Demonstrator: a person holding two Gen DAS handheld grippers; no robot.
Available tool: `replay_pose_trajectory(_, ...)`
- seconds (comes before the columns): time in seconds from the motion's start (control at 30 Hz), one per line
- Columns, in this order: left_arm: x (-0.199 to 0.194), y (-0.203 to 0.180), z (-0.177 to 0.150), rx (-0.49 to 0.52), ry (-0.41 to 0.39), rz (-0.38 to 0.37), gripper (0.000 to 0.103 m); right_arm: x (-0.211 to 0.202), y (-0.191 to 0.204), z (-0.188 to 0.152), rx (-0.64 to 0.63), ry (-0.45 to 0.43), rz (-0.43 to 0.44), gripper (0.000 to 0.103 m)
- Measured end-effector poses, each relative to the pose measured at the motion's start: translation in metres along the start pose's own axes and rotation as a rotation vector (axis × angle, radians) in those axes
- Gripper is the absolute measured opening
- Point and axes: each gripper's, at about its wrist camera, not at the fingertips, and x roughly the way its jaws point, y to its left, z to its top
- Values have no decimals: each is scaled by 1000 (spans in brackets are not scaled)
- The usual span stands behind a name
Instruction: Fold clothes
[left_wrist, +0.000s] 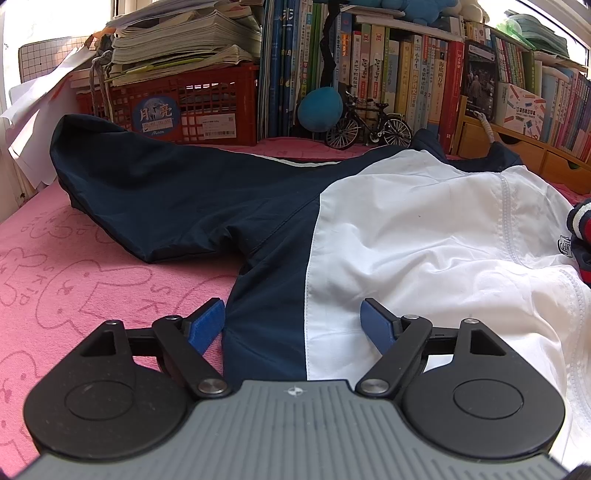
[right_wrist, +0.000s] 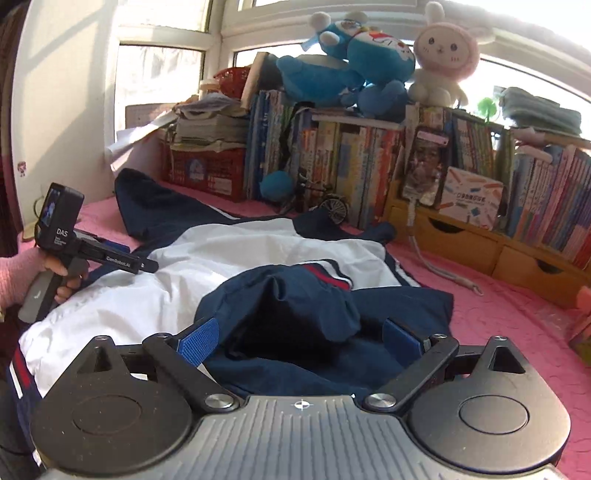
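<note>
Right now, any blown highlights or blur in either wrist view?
Left wrist view: sharp; white jacket panel bright but seams readable, window corner top left clipped. Right wrist view: windows blown out, bookshelf soft and smeared, strong fisheye bending at the edges.

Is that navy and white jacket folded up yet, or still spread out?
Partly folded. One navy sleeve lies across the jacket's white body; the other sleeve still stretches out over the pink blanket.
</note>
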Motion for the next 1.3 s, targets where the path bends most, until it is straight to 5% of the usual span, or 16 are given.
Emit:
replay_pose_trajectory(0.23,-1,0,0,-2,0,-3,82,28,62,7,-202,-21,209,93)
replay_pose_trajectory(0.4,-9,5,-1,-30,-38,-28,80,11,51,1,-141,-41,196,93)
replay_pose_trajectory(0.53,-35,-4,-1,11,-101,-114,80,3,26,-11,-21,-22,146,93)
replay_pose_trajectory(0.63,-54,-21,7,69,-139,-225,80,3,20,-17,-3,-16,114,93)
replay_pose_trajectory(0.77,-54,-40,31,13,-135,-419,82,10,30,-18,-49,-18,110,93)
replay_pose_trajectory(0.93,-8,-73,54,-98,43,-666,94,18,71,-24,-230,-6,194,93)
replay_pose_trajectory(1.1,39,-120,52,-199,224,-717,96,25,80,-35,-223,43,213,94)
replay_pose_trajectory(1.13,42,-126,50,-223,232,-712,91,25,78,-37,-199,49,218,94)
replay_pose_trajectory(1.2,42,-131,48,-266,217,-726,39,26,74,-37,-167,53,213,94)
replay_pose_trajectory(1.3,28,-120,50,-336,148,-773,28,26,70,-37,-147,57,198,95)
